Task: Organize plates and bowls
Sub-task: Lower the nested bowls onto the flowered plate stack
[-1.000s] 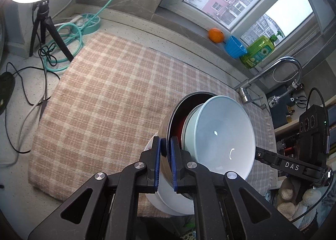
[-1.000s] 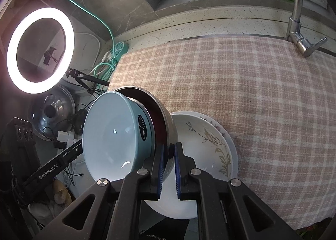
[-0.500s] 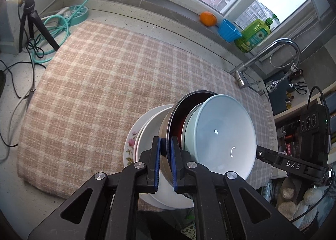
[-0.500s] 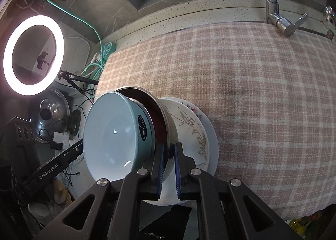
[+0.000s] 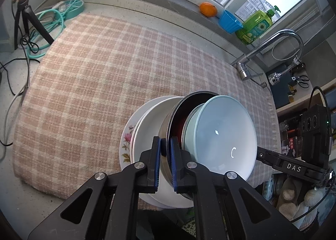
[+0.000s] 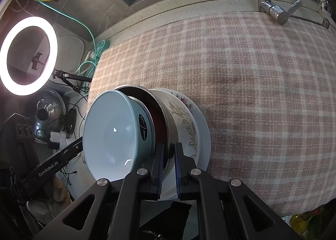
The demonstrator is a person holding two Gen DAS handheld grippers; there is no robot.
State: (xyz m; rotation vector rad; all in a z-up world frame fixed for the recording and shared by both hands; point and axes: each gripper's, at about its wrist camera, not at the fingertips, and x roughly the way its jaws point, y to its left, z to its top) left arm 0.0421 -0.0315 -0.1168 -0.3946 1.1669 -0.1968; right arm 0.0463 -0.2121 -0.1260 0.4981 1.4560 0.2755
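Both grippers hold one stack of dishes from opposite sides. My left gripper is shut on the rim of a steel bowl that carries a pale blue bowl. Under it are white floral plates. In the right wrist view my right gripper is shut on the same steel bowl, with the pale blue bowl nested in it and the floral plates beneath. The stack is over the near edge of the checked cloth.
A faucet stands at the cloth's far right. An orange, a blue cup and a green soap bottle sit on the sill. A ring light on a tripod and cables are at left.
The stack has moved with both grippers further over the cloth, away from its near edge. More of the floral plates now shows under the bowls. Both grips are unchanged.
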